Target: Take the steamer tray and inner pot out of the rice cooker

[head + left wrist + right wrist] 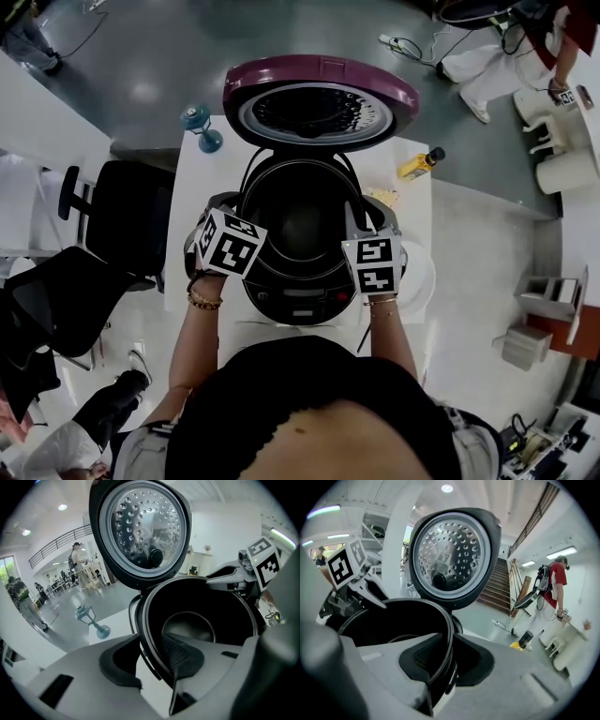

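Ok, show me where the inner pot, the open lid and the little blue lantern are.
inner pot (302, 225), head view, its dark bottom.
lid (319, 67), head view, purple outer shell.
blue lantern (195, 118), head view, its lamp head.

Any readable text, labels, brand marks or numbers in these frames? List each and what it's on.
No text can be read in any view.
Rice cooker front panel: has a display and markings, too small and blurred to read.
Yellow bottle: label too small to read.
Marker cubes: black-and-white square patterns only, no letters or digits.
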Tool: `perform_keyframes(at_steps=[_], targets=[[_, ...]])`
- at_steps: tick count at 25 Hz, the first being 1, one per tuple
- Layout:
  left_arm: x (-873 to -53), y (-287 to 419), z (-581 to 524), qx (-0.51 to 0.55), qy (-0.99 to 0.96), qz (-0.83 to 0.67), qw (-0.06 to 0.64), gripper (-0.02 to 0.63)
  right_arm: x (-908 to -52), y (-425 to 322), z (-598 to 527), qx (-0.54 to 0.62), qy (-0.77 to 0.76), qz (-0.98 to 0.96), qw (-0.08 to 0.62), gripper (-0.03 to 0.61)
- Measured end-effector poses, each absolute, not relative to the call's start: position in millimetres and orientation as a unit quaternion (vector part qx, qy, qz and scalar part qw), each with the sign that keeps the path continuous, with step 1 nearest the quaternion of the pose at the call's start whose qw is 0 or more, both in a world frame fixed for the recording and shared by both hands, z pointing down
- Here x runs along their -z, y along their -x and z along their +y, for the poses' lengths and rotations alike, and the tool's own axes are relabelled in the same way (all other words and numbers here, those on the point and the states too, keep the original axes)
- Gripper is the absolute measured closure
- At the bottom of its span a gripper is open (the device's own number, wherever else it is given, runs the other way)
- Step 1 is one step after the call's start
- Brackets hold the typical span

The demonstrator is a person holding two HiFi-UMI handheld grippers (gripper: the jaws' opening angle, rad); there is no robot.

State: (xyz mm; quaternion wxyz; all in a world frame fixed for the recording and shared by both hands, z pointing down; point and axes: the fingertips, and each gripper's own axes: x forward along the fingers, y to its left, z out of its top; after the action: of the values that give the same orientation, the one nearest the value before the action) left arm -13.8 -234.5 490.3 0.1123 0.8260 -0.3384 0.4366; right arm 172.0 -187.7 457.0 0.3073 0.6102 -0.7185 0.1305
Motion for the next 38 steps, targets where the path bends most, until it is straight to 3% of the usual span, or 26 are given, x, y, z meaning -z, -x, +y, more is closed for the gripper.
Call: perform_keyframes(at_steps=[8, 17, 29, 38], targets=[[-476, 12, -227, -0.445, -0.825, -0.336, 0.092, 0.505, -444, -175, -189, -0.145, -0.611, -0.738, 0.248, 0.515], [-454, 19, -224, -0.386, -0.837, -0.362, 0.138, 0.529, -422, -175, -189, -0.181, -0.603, -0.764, 0.142, 0.534], [-424, 27, -208, -0.300, -0.853, -0.382, 0.192, 0.555, -388, -170, -174, -0.181, -0.594, -0.780, 0.073, 0.545], [-384, 42, -196, -0.231, -0.866, -0.399, 0.193, 0.566, -343, -155, -161, -0.153, -0.578, -0.800, 0.034, 0.549]])
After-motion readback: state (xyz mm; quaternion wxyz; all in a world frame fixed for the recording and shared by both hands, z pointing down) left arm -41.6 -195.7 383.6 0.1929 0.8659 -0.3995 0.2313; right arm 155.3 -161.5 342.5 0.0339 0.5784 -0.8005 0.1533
